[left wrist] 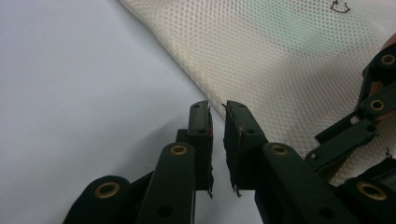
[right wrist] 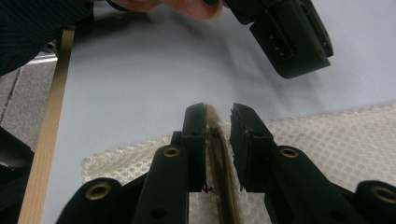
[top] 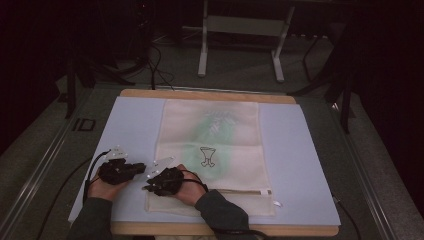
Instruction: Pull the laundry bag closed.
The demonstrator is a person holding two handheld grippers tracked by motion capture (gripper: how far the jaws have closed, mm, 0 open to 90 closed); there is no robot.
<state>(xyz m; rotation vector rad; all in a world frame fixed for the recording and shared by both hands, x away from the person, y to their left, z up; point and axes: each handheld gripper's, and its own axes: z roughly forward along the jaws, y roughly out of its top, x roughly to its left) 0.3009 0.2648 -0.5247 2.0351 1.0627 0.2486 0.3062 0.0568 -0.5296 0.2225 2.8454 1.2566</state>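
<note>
Both hands rest low at the mesh bag's [top: 210,150] near-left corner, left gripper [left wrist: 218,109] narrowly parted over bare tabletop [top: 130,125], right gripper [right wrist: 218,114] straddling the bag's folded edge, unclenched.

Both forearms came in from the bottom of the high view, sleeves dark, and the hands sat close together at the near left. The left hand [top: 102,187] held the left gripper [top: 131,169] pointing rightward, its jaws set a narrow gap apart with nothing between them. The right hand [top: 190,189] held the right gripper [top: 150,187] pointing leftward — toward the other — its jaws likewise slightly parted. The two grippers lay just beside each other, nearly tip to tip.
</note>
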